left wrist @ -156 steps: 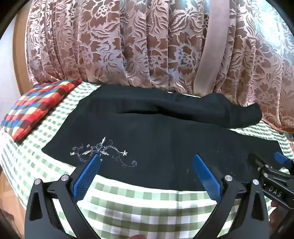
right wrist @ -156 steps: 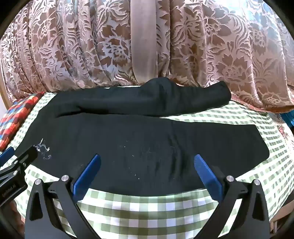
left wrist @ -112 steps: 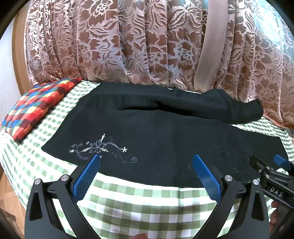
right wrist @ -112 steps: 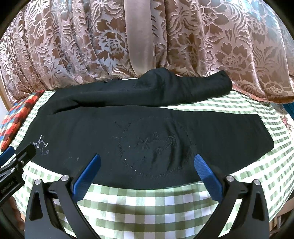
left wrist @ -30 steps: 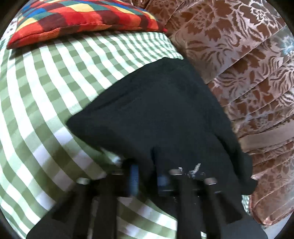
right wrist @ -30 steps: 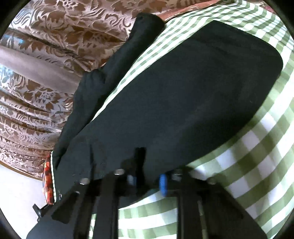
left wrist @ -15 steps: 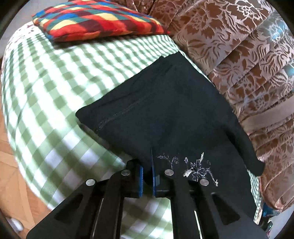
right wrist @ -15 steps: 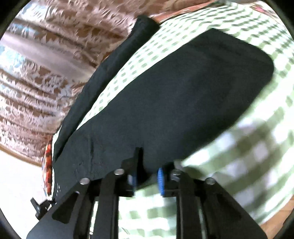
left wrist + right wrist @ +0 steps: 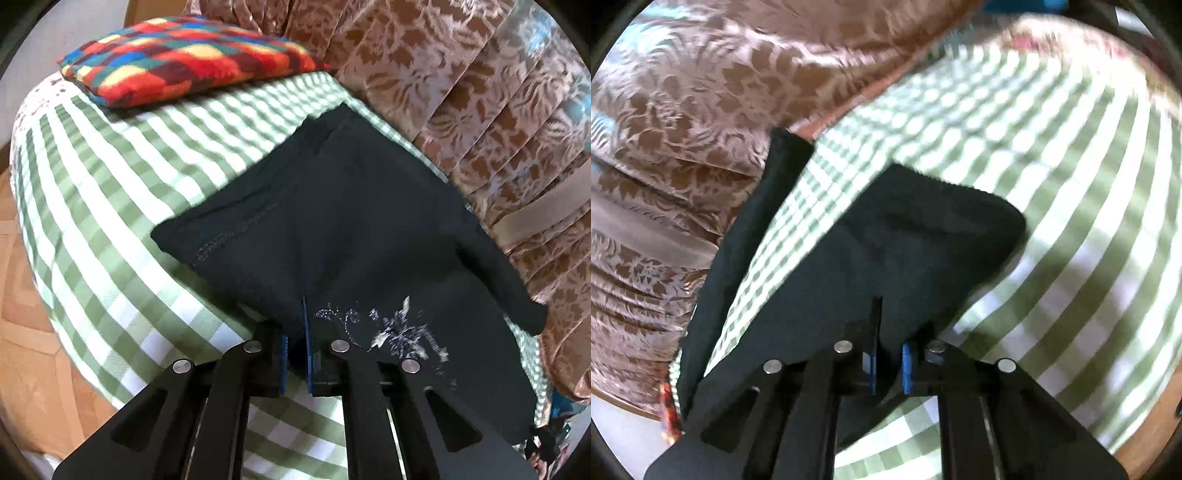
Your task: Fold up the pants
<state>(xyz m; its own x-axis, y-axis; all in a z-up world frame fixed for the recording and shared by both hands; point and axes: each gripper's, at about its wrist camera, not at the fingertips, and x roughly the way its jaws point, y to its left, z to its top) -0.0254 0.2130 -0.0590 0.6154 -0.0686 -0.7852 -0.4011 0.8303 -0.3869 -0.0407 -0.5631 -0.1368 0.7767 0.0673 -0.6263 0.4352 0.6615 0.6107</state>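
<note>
Compared with a few seconds back, when both claws stood spread wide in front of black pants lying flat, each claw is now pressed together on the cloth. The left claw [image 9: 295,350], at the lower centre of its frame, pinches the near edge of the pants [image 9: 351,221] just left of the white embroidery [image 9: 391,328], and the hem corner at centre left has curled up off the checked tablecloth [image 9: 103,177]. The right claw [image 9: 888,360] pinches the dark fabric at the lower centre of its view, where the rounded end of a leg now sits bunched at mid-frame instead of spread toward the upper right; the picture is blurred, so the exact edge held is unclear. I judge this as the start of the first fold: both grips are set and the near side is lifting, ready to be carried over the far leg along the floral curtain [image 9: 461,74]. No containers are in view; a plaid cushion [image 9: 184,55] lies at upper left, apart from the pants.
</note>
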